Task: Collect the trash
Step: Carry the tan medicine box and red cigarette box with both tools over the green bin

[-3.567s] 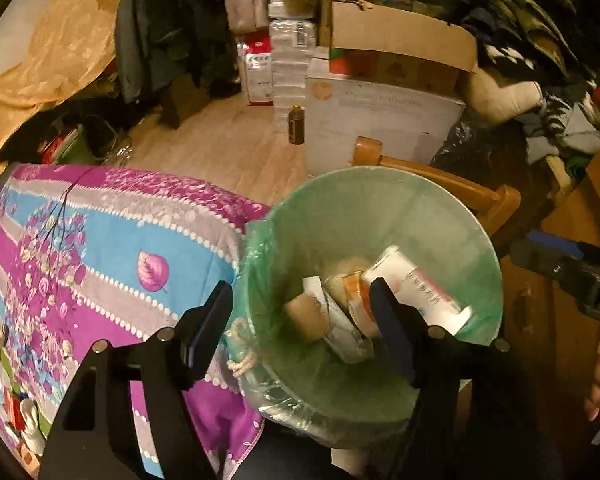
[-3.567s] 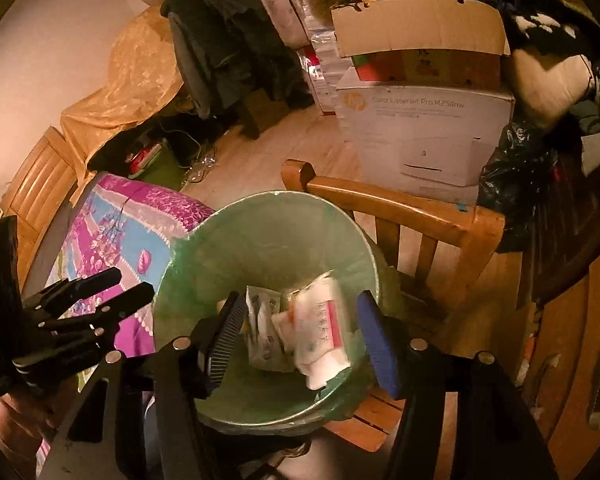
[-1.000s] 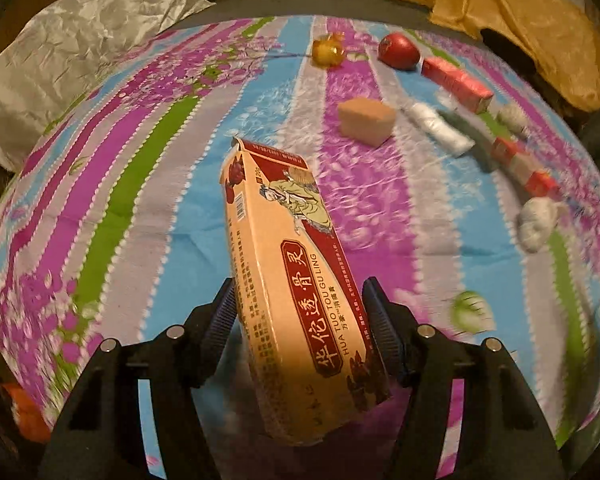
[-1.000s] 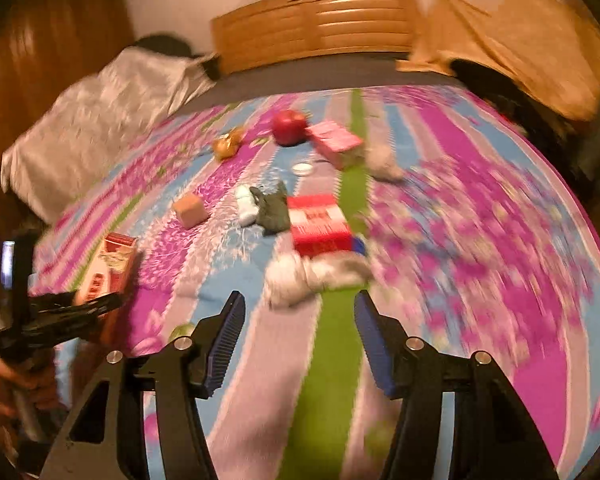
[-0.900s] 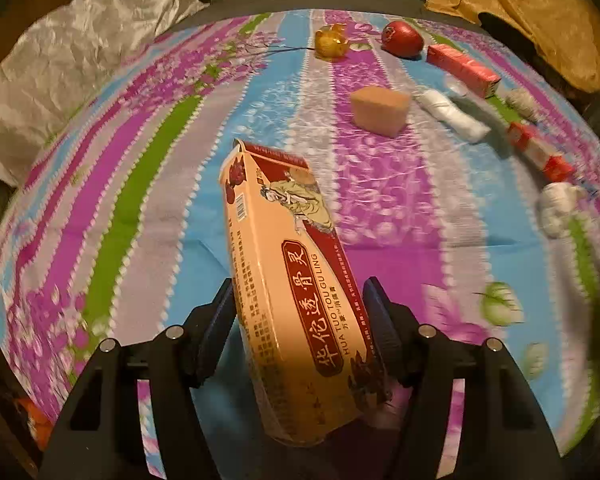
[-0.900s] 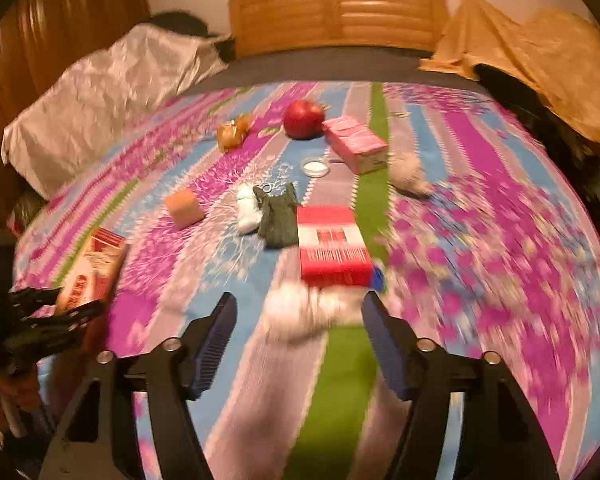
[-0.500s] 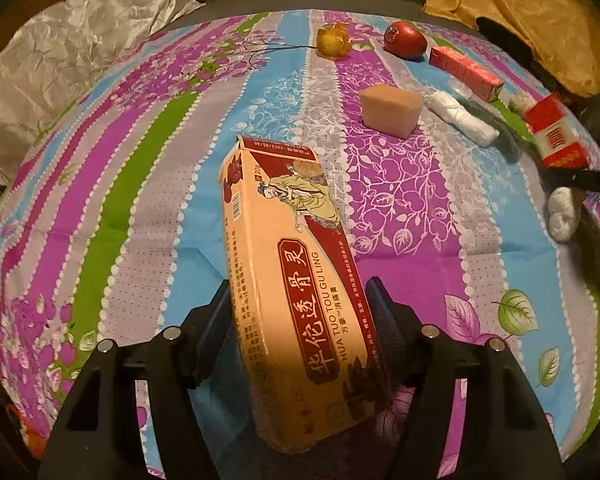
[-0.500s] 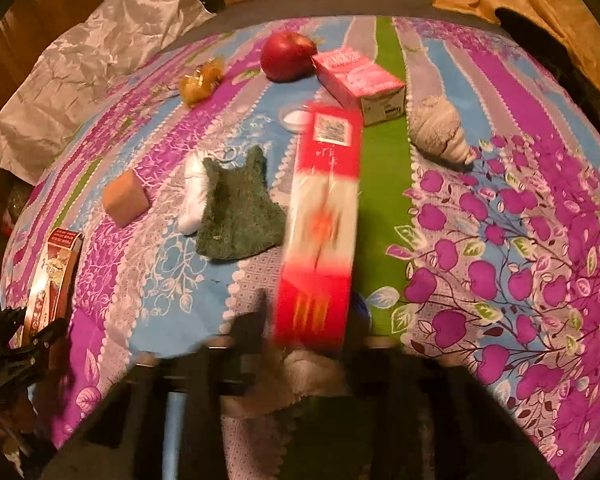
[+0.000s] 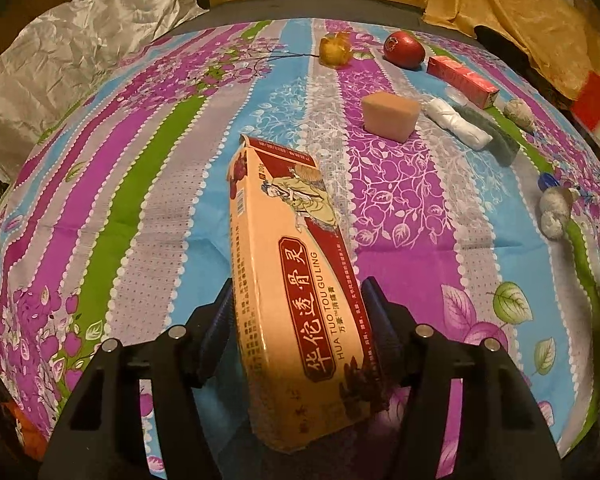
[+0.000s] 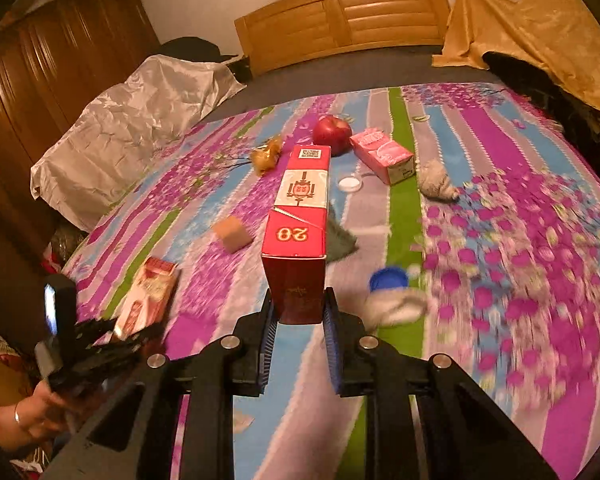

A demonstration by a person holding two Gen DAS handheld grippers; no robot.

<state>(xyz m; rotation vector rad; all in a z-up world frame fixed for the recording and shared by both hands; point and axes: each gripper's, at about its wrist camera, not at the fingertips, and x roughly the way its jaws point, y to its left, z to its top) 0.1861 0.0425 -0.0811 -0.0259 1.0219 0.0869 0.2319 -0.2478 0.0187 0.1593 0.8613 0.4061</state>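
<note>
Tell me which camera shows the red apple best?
The right wrist view shows the red apple best: it sits near the middle of the picture, with its stem dimple visible, beside the pink carton, though the held red box covers its lower left edge. In the left wrist view the apple lies far back and looks smaller.

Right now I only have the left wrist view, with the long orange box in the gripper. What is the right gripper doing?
Observer: The right gripper is shut on a red and white carton, lifted off the bedspread.
Operator: Which way does the carton point?
Observer: Away from the gripper, its dark red end between the pads, a QR code at the far end.
Operator: What lies just right of that carton?
Observer: A blue cap beside a white crumpled wad, both blurred.
Operator: Is the hand holding my gripper visible?
Observer: Yes, a hand wearing a ring, at the lower left edge.
</note>
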